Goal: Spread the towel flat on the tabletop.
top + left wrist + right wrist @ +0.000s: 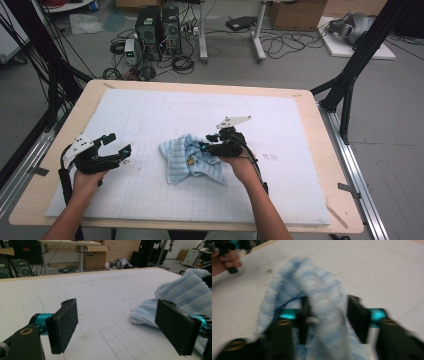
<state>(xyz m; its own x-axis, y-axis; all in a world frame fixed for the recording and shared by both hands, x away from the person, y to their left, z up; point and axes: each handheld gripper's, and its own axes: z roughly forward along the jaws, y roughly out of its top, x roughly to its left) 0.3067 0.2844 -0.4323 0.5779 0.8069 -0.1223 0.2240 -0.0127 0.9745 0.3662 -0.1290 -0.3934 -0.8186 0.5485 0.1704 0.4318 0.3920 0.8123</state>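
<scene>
- A light blue striped towel lies crumpled near the middle of the white gridded mat that covers the wooden tabletop.
- The right gripper sits at the right edge of the towel, held from the near side by the person's right hand, with its grey three-cornered plate on top.
- In the right gripper view, a fold of the towel rises between the two black fingers. The cloth lies against the left finger, while a gap shows beside the right one. The picture is blurred, so whether the pads truly pinch the cloth cannot be told.
- The left gripper rests on the left part of the mat, well apart from the towel, held by the left hand.
- In the left gripper view, its fingers stand wide apart with nothing between them, only bare mat. The towel shows at the right, partly behind the right finger.
- Beyond the far edge of the tabletop, computer towers, loose cables and a cardboard box stand on the floor.
</scene>
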